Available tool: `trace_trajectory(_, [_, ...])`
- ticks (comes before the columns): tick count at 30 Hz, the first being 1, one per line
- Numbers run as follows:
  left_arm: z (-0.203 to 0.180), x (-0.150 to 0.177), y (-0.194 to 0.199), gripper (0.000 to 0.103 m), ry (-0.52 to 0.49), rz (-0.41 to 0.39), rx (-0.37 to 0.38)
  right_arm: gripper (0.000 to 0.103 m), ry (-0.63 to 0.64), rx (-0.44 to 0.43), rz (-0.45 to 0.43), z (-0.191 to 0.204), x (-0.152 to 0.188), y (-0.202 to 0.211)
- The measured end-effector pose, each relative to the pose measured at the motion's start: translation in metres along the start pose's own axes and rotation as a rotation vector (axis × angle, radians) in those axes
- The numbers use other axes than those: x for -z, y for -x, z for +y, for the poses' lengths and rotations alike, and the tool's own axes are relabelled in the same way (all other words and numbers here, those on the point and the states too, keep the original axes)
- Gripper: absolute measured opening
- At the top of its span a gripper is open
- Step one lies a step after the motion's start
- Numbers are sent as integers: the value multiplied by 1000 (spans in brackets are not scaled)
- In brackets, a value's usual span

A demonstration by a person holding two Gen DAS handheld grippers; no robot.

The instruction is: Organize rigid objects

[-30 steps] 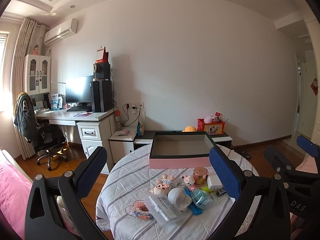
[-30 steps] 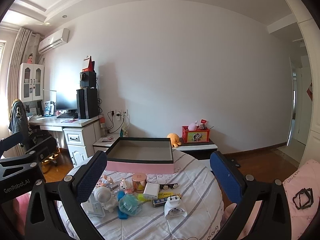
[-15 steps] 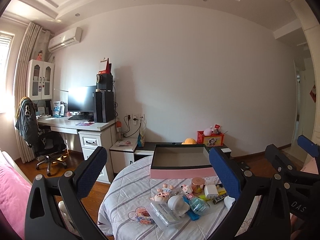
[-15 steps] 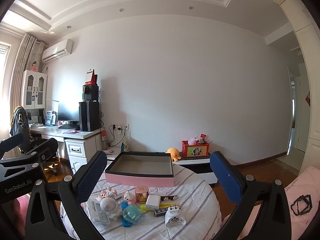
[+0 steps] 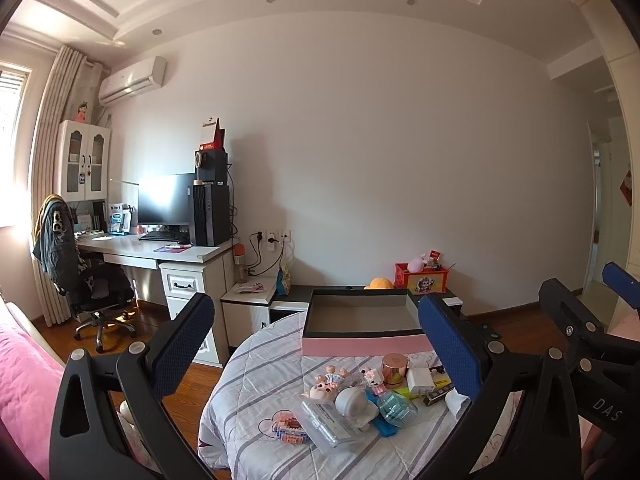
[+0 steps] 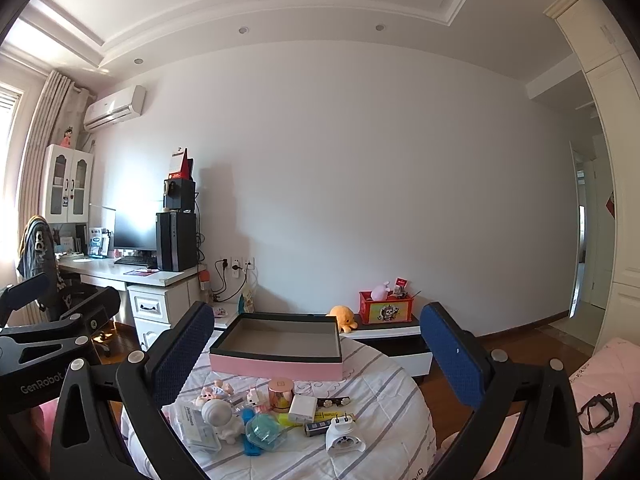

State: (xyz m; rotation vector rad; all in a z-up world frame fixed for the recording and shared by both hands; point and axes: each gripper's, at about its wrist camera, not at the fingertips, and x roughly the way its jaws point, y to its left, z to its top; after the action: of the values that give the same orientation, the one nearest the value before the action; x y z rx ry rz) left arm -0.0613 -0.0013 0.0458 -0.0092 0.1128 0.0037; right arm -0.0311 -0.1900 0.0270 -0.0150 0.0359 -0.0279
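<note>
Currently both tongs are raised above the table, jaws wide apart, nothing between them. Left tongs (image 5: 316,360) frame the table edge and floor; right tongs (image 6: 316,364) frame the clutter and box. Right tongs also show at the right edge of the left view; left tongs at the left edge of the right view.

Surface: round table (image 6: 384,384) under a white cloth with grey stripes.

Nearest the tongs, the clutter of small rigid items:
- clear case (image 5: 330,426), lying flat, nearest the left tongs
- brick toy (image 5: 289,429), just left of the case
- white figure (image 6: 218,414), touching the teal dome (image 6: 266,432)
- white plug (image 6: 343,436), nearest the right tongs, prongs up
- white adapter (image 6: 303,408), with a yellow pack (image 6: 334,415) just right of it
- copper jar (image 6: 281,390), upright, behind the adapter
- pink figurines (image 5: 330,380), left of the jar

Beyond the clutter: pink box (image 6: 276,350), open, dark rim, empty as far as visible, at the far side of the table.

Room, farther out: low cabinet (image 6: 388,336) behind the table, carrying a red box (image 6: 386,310) and an orange plush (image 6: 345,316). Far left: white desk (image 5: 160,252) with monitor (image 5: 166,200) and PC tower (image 5: 210,214); chair (image 5: 86,280) draped with a dark garment. Air conditioner (image 5: 132,80) high on the wall. Pink bedding at both lower corners.
</note>
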Motion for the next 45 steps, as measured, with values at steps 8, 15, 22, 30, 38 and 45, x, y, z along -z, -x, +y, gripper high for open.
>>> trace_trajectory(8, [-1, 0, 6, 103, -1, -7, 2, 103, 5, 7, -17, 4, -3, 9])
trace_trajectory(15, [-2, 0, 6, 103, 4, -6, 0, 103, 11, 6, -25, 4, -4, 12])
trace_trajectory(22, [-2, 2, 6, 103, 4, -6, -1, 103, 11, 5, -22, 3, -4, 12])
trace_trajectory(30, [-2, 5, -1, 103, 3, 16, 1, 103, 7, 9, -8, 1, 0, 10])
trace_trajectory(38, [1, 21, -27, 103, 9, 69, 4, 103, -7, 15, 47, -7, 14, -11])
trace_trajectory(45, [10, 55, -64, 103, 31, 174, 7, 103, -20, 17, 140, -18, 43, -44])
